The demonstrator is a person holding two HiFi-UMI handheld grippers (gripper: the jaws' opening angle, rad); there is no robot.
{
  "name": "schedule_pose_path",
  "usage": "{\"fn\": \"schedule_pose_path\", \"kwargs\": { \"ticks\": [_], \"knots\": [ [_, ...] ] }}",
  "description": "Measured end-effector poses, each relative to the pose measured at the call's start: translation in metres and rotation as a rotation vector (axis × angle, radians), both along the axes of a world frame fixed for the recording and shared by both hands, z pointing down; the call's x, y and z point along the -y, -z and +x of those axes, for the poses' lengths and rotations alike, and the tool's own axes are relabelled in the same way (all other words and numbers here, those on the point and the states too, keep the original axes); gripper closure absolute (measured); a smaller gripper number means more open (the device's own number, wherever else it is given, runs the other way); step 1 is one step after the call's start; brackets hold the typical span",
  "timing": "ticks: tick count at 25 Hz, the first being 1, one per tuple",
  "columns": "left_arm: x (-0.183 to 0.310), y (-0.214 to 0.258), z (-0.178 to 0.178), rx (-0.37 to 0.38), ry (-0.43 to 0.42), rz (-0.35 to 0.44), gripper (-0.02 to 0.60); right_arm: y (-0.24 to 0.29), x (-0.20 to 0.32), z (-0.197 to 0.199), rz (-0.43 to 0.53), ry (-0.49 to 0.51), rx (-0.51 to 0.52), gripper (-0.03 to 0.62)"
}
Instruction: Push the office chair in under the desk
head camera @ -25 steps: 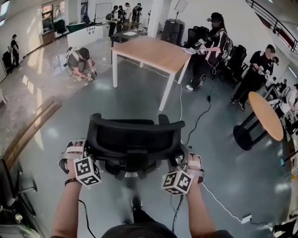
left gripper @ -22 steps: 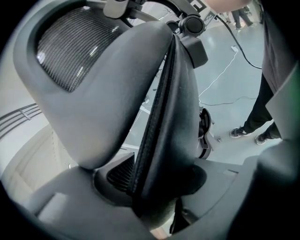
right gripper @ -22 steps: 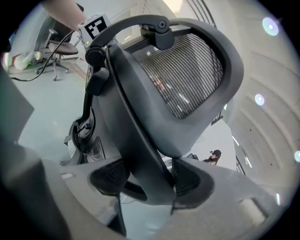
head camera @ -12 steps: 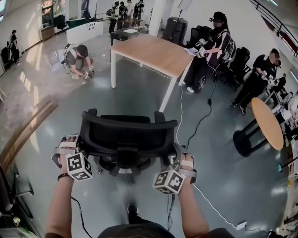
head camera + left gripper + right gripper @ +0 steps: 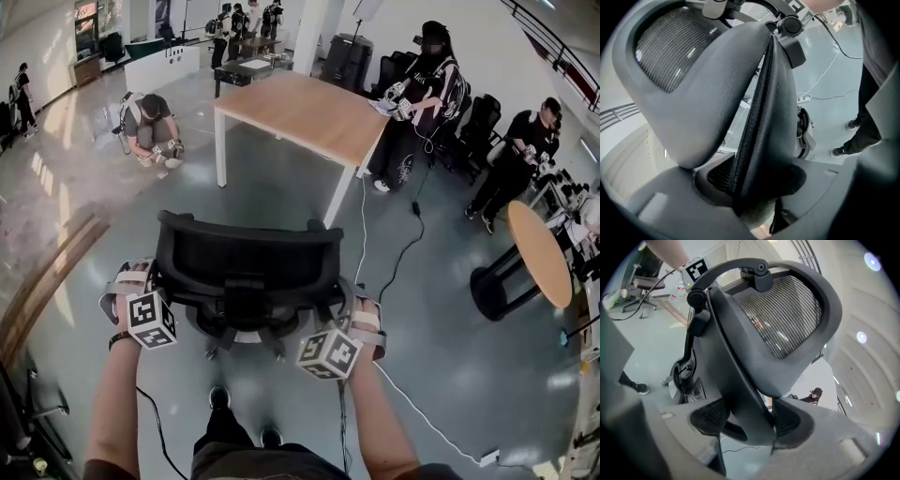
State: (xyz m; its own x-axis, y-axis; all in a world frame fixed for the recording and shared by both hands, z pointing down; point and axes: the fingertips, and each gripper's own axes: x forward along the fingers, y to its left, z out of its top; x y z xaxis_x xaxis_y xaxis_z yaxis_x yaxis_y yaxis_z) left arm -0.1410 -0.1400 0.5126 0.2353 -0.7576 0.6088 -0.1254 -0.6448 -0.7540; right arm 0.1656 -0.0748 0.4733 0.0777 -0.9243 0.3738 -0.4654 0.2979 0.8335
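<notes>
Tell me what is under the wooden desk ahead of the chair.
Under the desk, only bare grey floor shows between its white legs. The tabletop covers the far side, so that part cannot be checked.

The office chair (image 5: pixel 248 272) stands on the floor (image 5: pixel 450 356), right in front of the person who holds it. The left gripper (image 5: pixel 161 286) is at the left edge of the chair's back and the right gripper (image 5: pixel 339 314) is at the right edge. Each edge sits between that gripper's jaws, which press on it. The table (image 5: pixel 300 108) is farther on, past the chair and well apart from it. A crouching person (image 5: pixel 150 122) is left of the table. A standing person (image 5: pixel 427 89) is at its right end. A round table (image 5: pixel 539 248) is far to the right. A cable (image 5: pixel 398 248) lies on the floor between the chair and the round table.
</notes>
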Motion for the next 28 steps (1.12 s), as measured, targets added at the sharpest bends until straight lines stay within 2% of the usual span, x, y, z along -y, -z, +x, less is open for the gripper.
{"fn": "schedule_pose_path", "kwargs": {
  "ticks": [14, 23, 28],
  "knots": [
    [0.134, 0.0, -0.007, -0.005, -0.109, 0.02, 0.36, -0.001, 0.1, -0.016, 0.018, -0.106, 0.005, 0.33],
    [0.216, 0.0, -0.002, -0.006, -0.168, 0.029, 0.36, -0.003, 0.165, -0.017, 0.043, -0.158, 0.013, 0.329],
    [0.256, 0.001, 0.014, -0.007, -0.18, 0.019, 0.359, -0.002, 0.202, -0.002, 0.023, -0.179, 0.008, 0.329]
  ]
}}
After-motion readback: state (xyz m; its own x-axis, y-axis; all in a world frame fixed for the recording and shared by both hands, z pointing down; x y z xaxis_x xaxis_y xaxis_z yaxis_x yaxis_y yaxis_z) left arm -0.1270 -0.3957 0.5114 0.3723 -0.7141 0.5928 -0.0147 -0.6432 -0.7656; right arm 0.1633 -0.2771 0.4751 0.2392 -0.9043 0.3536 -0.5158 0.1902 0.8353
